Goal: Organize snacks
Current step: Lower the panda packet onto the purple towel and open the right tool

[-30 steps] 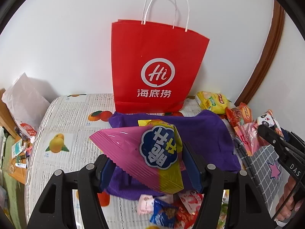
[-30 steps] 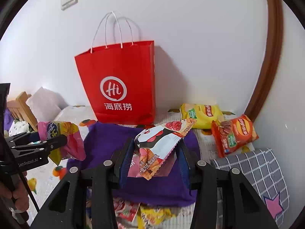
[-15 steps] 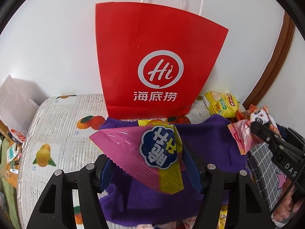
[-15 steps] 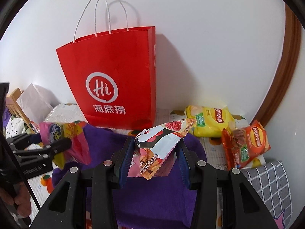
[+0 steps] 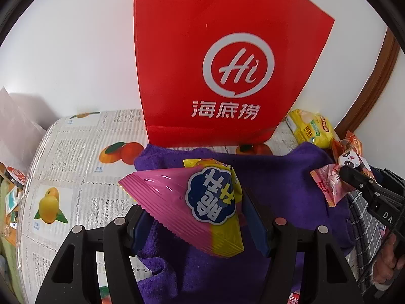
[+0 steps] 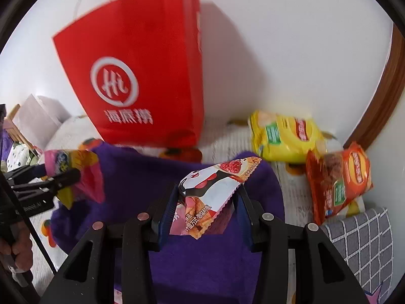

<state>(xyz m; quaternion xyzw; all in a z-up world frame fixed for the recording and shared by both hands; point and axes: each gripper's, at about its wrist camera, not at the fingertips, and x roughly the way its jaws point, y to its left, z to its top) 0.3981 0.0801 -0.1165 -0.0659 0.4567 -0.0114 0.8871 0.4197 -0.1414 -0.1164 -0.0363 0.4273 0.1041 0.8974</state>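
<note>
My left gripper (image 5: pixel 200 217) is shut on a pink and yellow snack packet (image 5: pixel 192 202) and holds it above a purple cloth (image 5: pixel 278 174), close in front of a red paper bag (image 5: pixel 222 58). My right gripper (image 6: pixel 206 210) is shut on a white and pink panda snack packet (image 6: pixel 210 195), also above the purple cloth (image 6: pixel 141 177), right of the red bag (image 6: pixel 141 76). Each gripper shows in the other's view: the right one (image 5: pixel 354 179) at the right edge, the left one (image 6: pixel 58 177) at the left.
A yellow chip bag (image 6: pixel 283 136) and an orange chip bag (image 6: pixel 339 179) lie at the back right by the wall. A fruit-print tablecloth (image 5: pixel 71 167) covers the table. A grey checked cloth (image 6: pixel 364 243) lies at the right. White paper (image 5: pixel 15 126) stands at the left.
Both grippers have moved forward toward the red bag with their packets, so the bag looms larger and its handles leave the top of the left view.
</note>
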